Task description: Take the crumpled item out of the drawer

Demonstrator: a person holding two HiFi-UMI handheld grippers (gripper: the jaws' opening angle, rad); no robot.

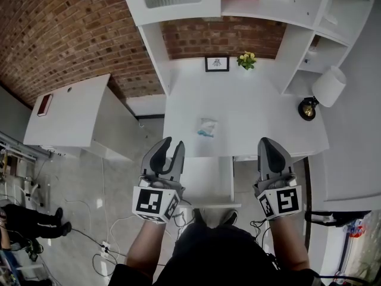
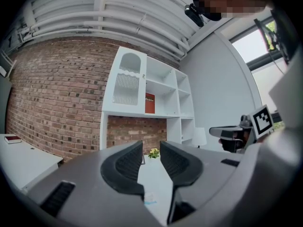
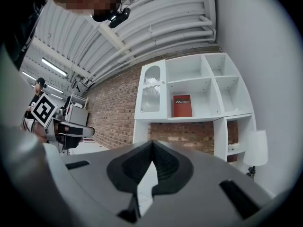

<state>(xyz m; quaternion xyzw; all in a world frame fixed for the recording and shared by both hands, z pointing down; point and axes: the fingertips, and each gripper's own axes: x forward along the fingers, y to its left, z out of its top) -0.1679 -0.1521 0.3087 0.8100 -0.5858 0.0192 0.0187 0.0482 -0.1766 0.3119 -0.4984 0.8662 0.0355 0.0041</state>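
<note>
Crumpled item point(image 1: 208, 127) on the table point(image 1: 256, 115), both grippers short of it

The item lies near the middle of the table's front edge, not in the drawer point(image 1: 205, 183), which looks pulled out just below. It sits ahead of both grippers and between them, nearer the left gripper point(image 1: 172, 143), whose jaws stand apart with nothing in them. The right gripper point(image 1: 266, 142) is closed and empty. The item is small, pale and see-through, with a bit of blue. The job looks done.
</note>
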